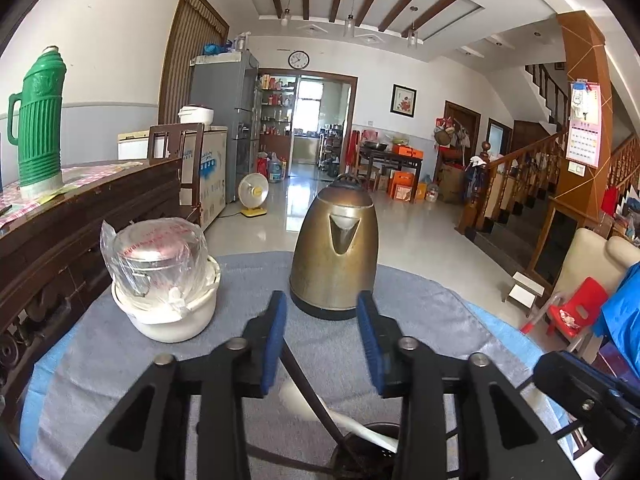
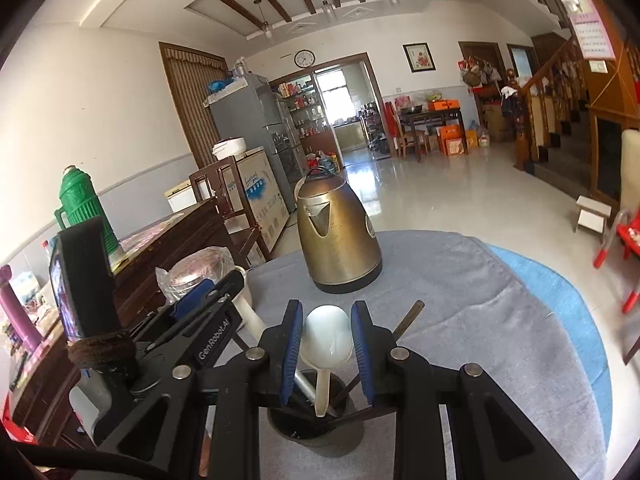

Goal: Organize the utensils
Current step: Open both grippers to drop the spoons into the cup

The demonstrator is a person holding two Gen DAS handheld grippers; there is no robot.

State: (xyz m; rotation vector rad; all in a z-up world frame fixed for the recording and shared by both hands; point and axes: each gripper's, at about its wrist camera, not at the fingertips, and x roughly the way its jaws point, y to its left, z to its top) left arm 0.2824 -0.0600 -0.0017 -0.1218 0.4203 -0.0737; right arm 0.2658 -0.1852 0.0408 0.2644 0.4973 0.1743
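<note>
A dark utensil cup (image 2: 316, 436) stands on the grey cloth below both grippers. Out of it lean a white ceramic spoon (image 2: 328, 332), a metal handle (image 2: 306, 390) and dark chopsticks (image 2: 408, 316). My right gripper (image 2: 327, 306) hovers over the cup with its jaws a little apart. The spoon's bowl shows in the gap but lies under the pads, not pinched. My left gripper (image 1: 322, 300) stands open above the same cup (image 1: 372, 444). A dark chopstick (image 1: 316, 392) and the spoon (image 1: 296, 396) pass beneath it, untouched. Each gripper shows at the edge of the other's view.
A brass-coloured kettle (image 1: 336, 248) stands just beyond the fingers, mid-table. A white pot with a plastic-wrapped lid (image 1: 164, 280) sits to the left. A dark wooden sideboard (image 1: 80, 216) with a green thermos (image 1: 38, 120) borders the left side. The round table's edge curves off at right (image 2: 560, 300).
</note>
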